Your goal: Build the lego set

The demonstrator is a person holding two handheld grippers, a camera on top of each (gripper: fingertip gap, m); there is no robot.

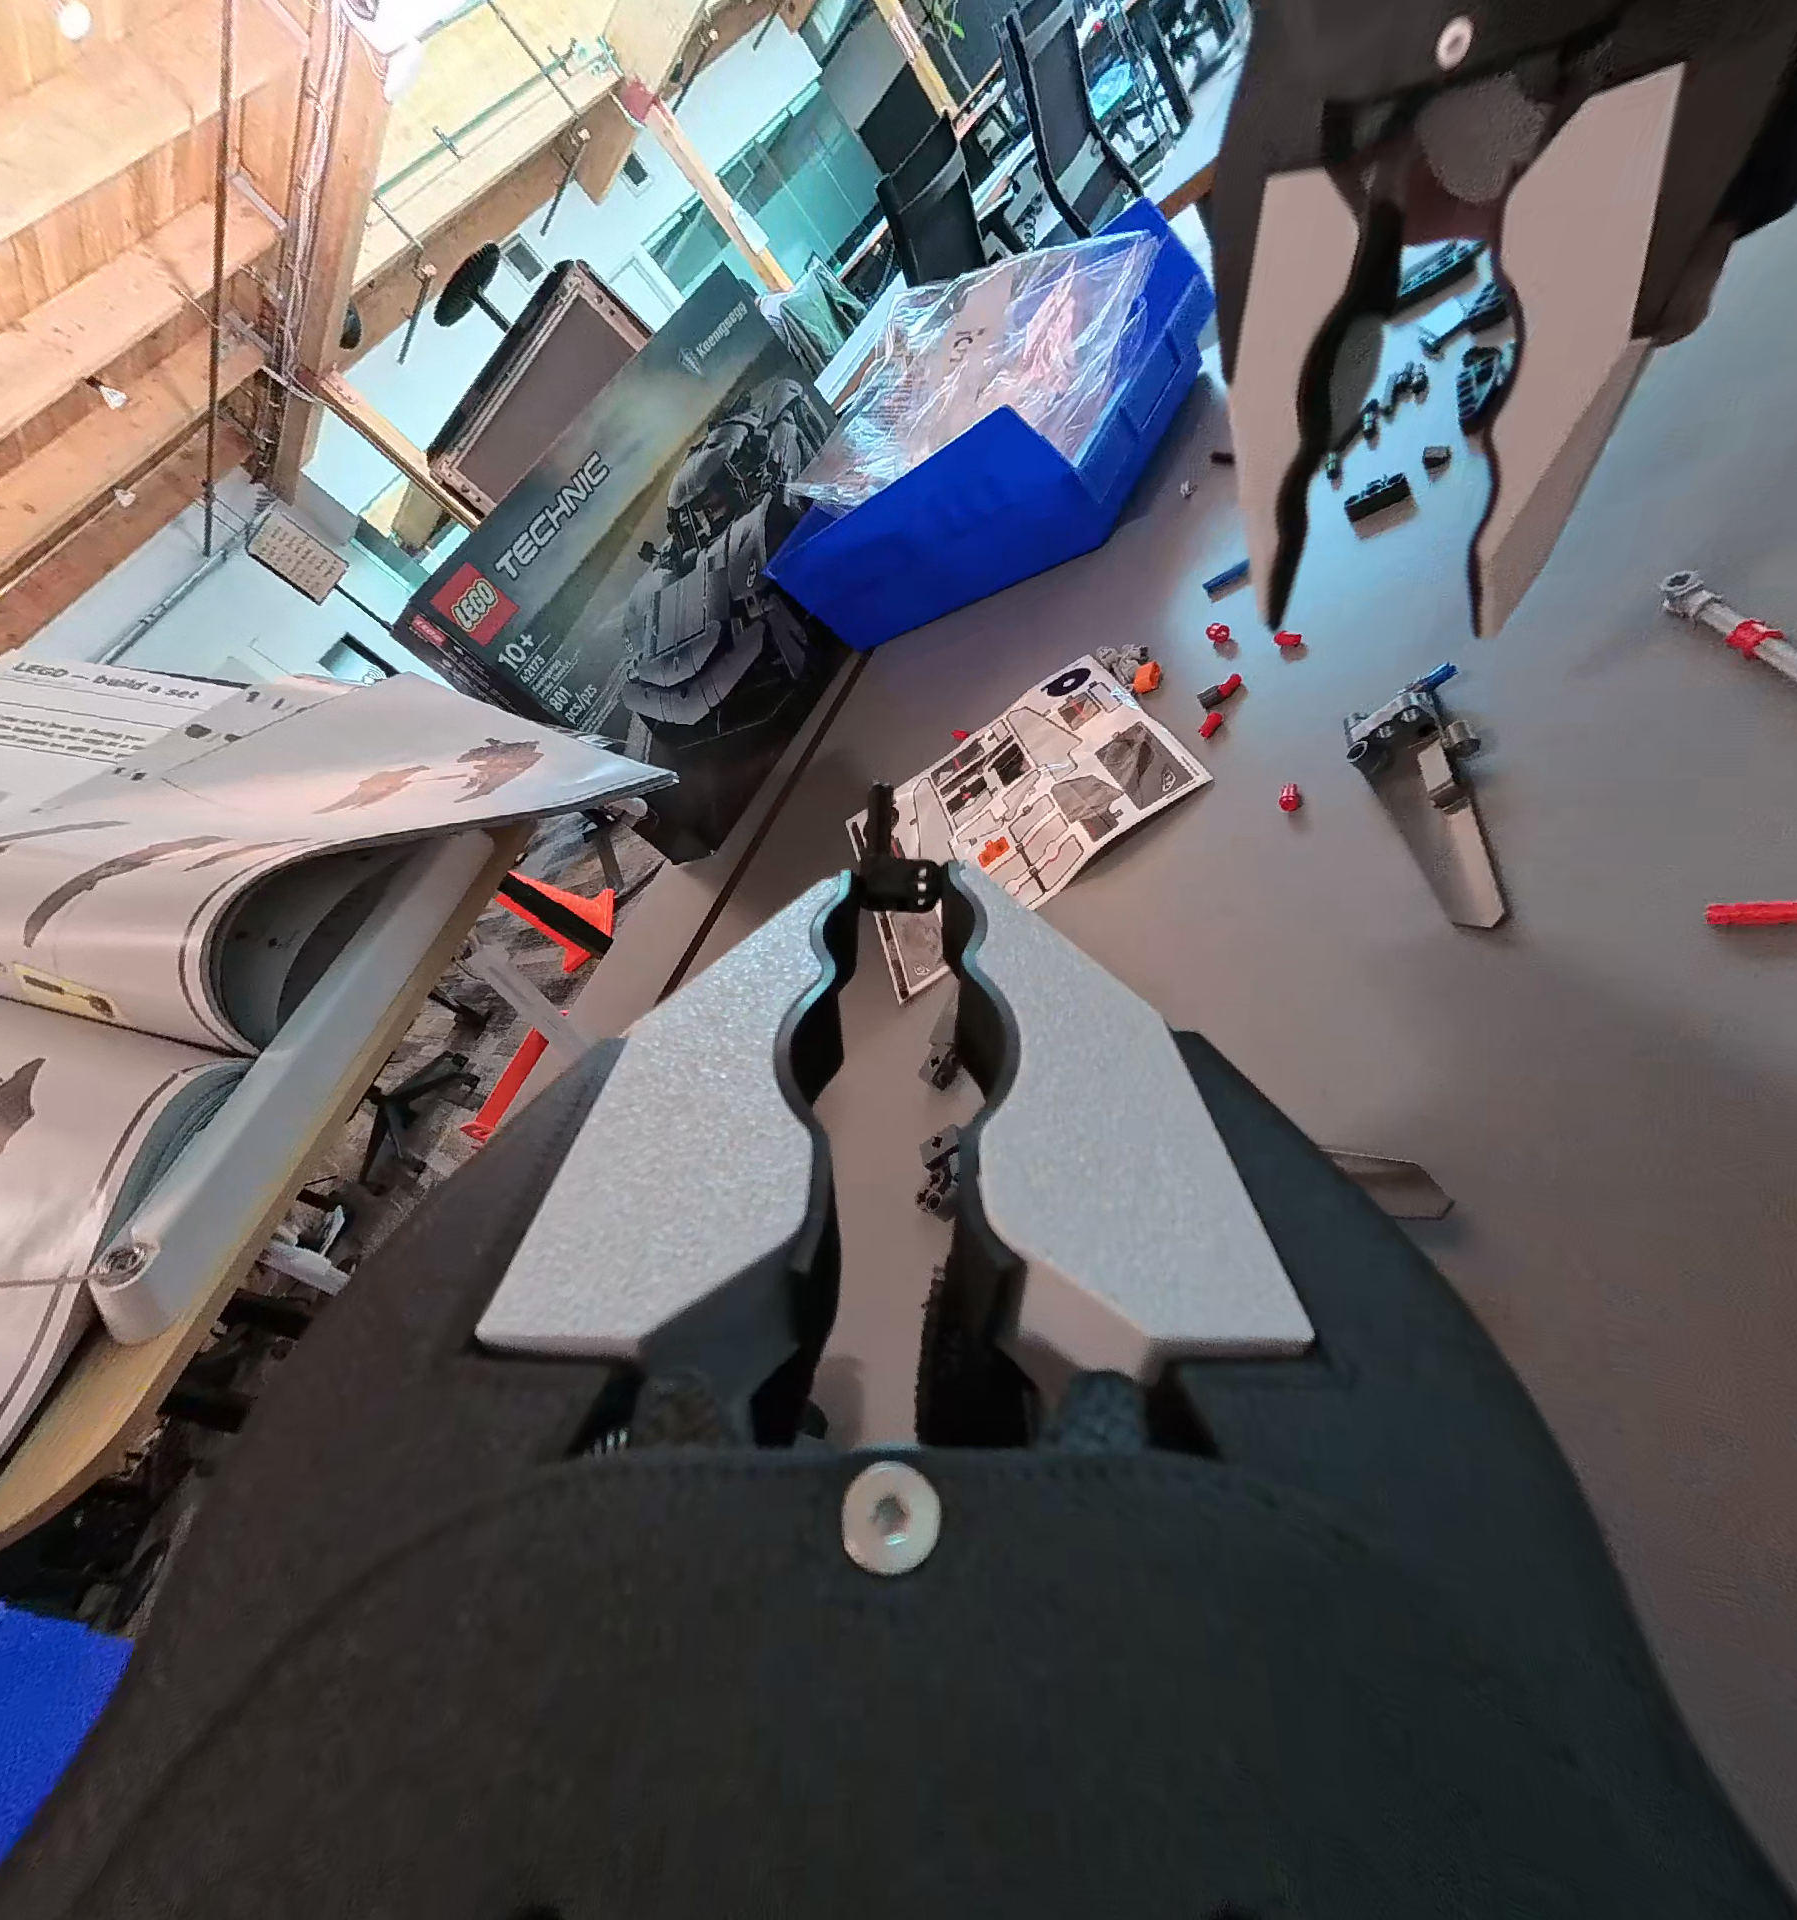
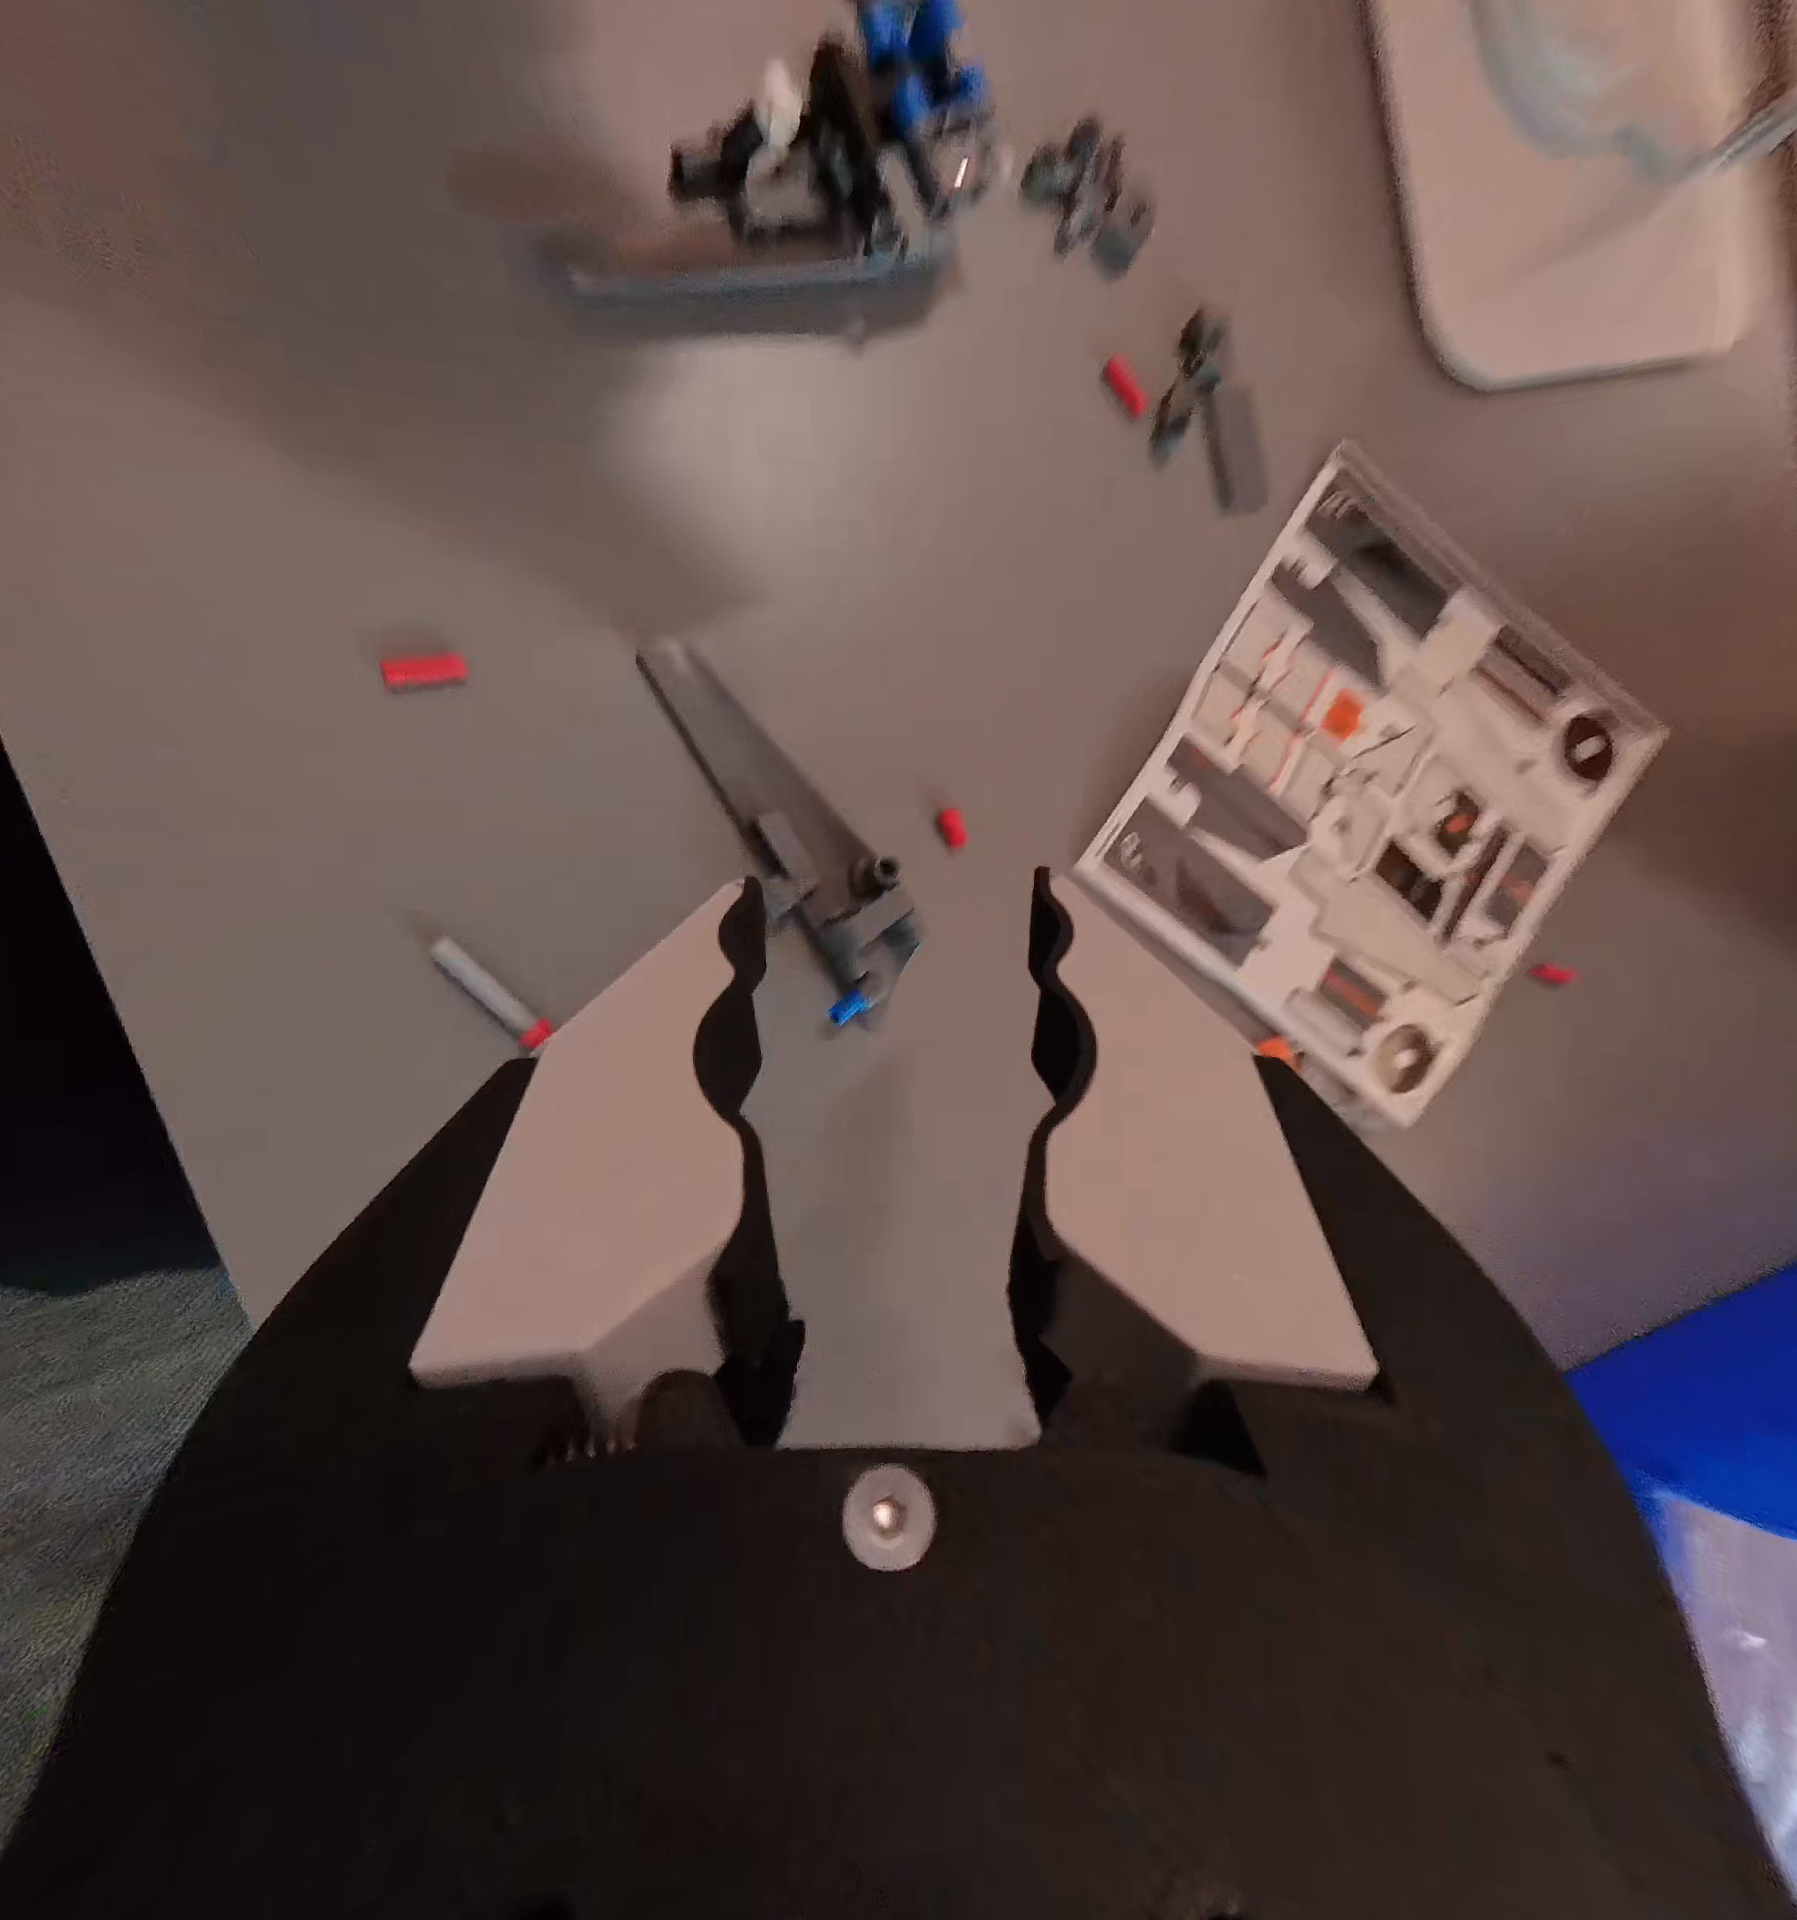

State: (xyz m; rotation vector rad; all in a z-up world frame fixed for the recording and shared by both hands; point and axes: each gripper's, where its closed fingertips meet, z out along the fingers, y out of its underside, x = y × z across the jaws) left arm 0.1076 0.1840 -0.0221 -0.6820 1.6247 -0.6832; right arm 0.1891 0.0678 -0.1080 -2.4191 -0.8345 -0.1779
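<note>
My left gripper (image 1: 899, 883) is shut on a small black lego connector (image 1: 896, 871) held at its fingertips above the grey table (image 1: 1496, 1351). My right gripper (image 2: 894, 894) is open and empty above the table; it also shows in the left wrist view (image 1: 1377, 613), hanging over small red pins (image 1: 1286, 638). A grey lego sub-assembly with a blue pin (image 2: 790, 831) lies just beyond the right fingertips; it also shows in the left wrist view (image 1: 1434, 790). A larger black and blue assembly (image 2: 832, 166) lies farther off, blurred.
A sticker sheet (image 1: 1039, 790) (image 2: 1372, 790) lies on the table. A blue bin with plastic bags (image 1: 1008, 436), the lego box (image 1: 624, 582) and an open instruction booklet (image 1: 146, 914) sit at the left. Red pins (image 1: 1761, 912), a grey axle (image 1: 1751, 649) and black parts (image 1: 1377, 499) are scattered around. One gripper's finger ends stand about 15 cm off the other's.
</note>
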